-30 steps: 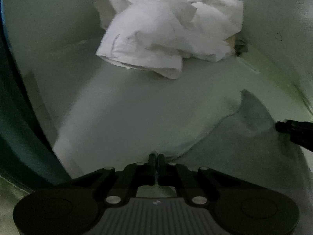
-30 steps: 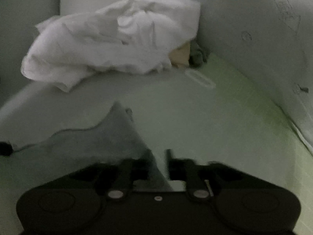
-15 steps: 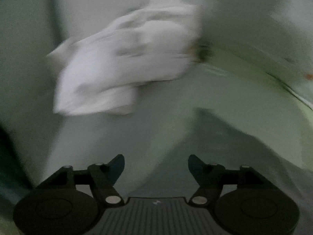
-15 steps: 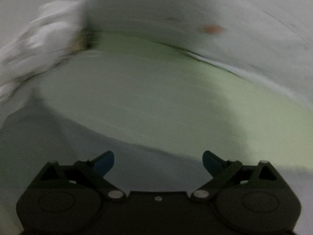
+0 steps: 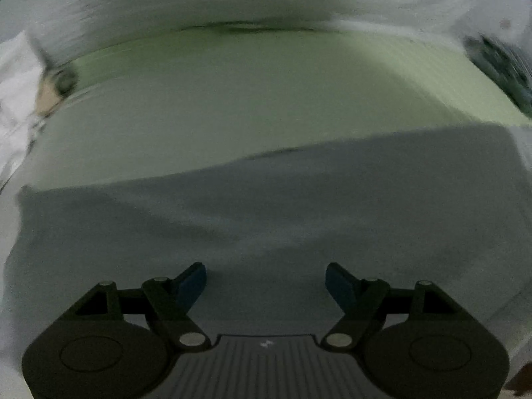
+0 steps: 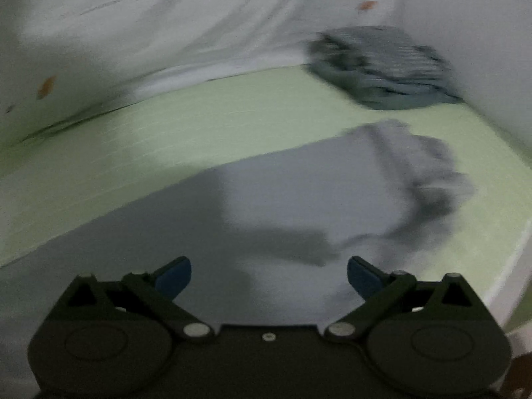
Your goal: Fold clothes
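A grey garment (image 5: 266, 206) lies spread flat on the pale green surface (image 5: 232, 93), filling the lower half of the left wrist view. My left gripper (image 5: 266, 282) hovers over its near part, open, with nothing between the blue-tipped fingers. In the right wrist view the same grey garment (image 6: 282, 212) stretches away to a rumpled far end (image 6: 432, 173). My right gripper (image 6: 269, 276) is open above it and holds nothing.
A stack of dark folded clothes (image 6: 382, 69) sits by the white wall (image 6: 199, 26) at the back right, also glimpsed as dark clothes (image 5: 498, 63). A crumpled white pile (image 5: 16, 83) lies at the far left. Both views are blurred.
Both grippers have opened and let go of the grey garment, which now lies flat. Both cameras have swung right, away from the white pile toward the dark stack.
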Available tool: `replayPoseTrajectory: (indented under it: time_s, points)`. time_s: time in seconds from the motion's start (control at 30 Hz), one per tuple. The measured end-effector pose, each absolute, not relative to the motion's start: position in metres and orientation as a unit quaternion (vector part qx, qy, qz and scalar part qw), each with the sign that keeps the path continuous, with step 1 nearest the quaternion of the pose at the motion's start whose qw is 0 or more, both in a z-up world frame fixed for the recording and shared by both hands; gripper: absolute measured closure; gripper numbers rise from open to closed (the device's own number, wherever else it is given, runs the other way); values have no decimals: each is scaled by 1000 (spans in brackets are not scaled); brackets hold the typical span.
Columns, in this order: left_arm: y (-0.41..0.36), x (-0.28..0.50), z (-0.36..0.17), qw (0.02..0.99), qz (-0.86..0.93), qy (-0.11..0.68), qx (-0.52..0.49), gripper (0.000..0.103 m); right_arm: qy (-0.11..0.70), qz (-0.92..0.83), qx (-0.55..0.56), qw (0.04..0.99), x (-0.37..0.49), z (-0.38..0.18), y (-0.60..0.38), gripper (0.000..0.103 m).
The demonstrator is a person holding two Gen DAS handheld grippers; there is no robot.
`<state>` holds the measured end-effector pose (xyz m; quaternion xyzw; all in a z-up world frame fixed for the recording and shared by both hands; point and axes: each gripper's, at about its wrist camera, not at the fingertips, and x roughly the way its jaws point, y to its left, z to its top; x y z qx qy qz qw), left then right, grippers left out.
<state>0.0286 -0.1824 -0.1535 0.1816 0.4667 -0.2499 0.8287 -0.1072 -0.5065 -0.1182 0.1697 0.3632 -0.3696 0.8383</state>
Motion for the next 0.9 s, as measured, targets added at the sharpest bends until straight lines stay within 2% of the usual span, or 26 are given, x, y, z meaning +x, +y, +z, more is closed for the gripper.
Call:
replayPoseTrajectory:
  time_s: [0.27, 0.47, 0.5, 0.57, 0.63, 0.7, 0.73, 0.9]
  points:
    - [-244, 1, -161, 828, -231, 476, 188, 22, 332, -429, 220, 810, -170, -125, -602, 1]
    - [-262, -2, -166, 836, -187, 486, 174, 12, 319, -410, 261, 814, -182, -129, -648, 3]
    - [-265, -3, -167, 837, -179, 487, 171, 10, 318, -408, 267, 813, -184, -130, -654, 7]
    - [-271, -4, -169, 840, -165, 490, 166, 7, 318, -414, 277, 806, -186, -129, -661, 21]
    - [-277, -5, -170, 842, -150, 493, 161, 5, 328, -419, 284, 798, -186, -128, -666, 58]
    - [-276, -4, -171, 844, -139, 495, 154, 2, 333, -409, 292, 798, -185, -129, -672, 73]
    - [-276, -4, -172, 845, -135, 496, 151, 1, 332, -406, 291, 800, -185, -128, -674, 84]
    - [-272, -6, -171, 847, -123, 500, 134, 0, 276, -395, 235, 844, -185, -93, -675, 95]
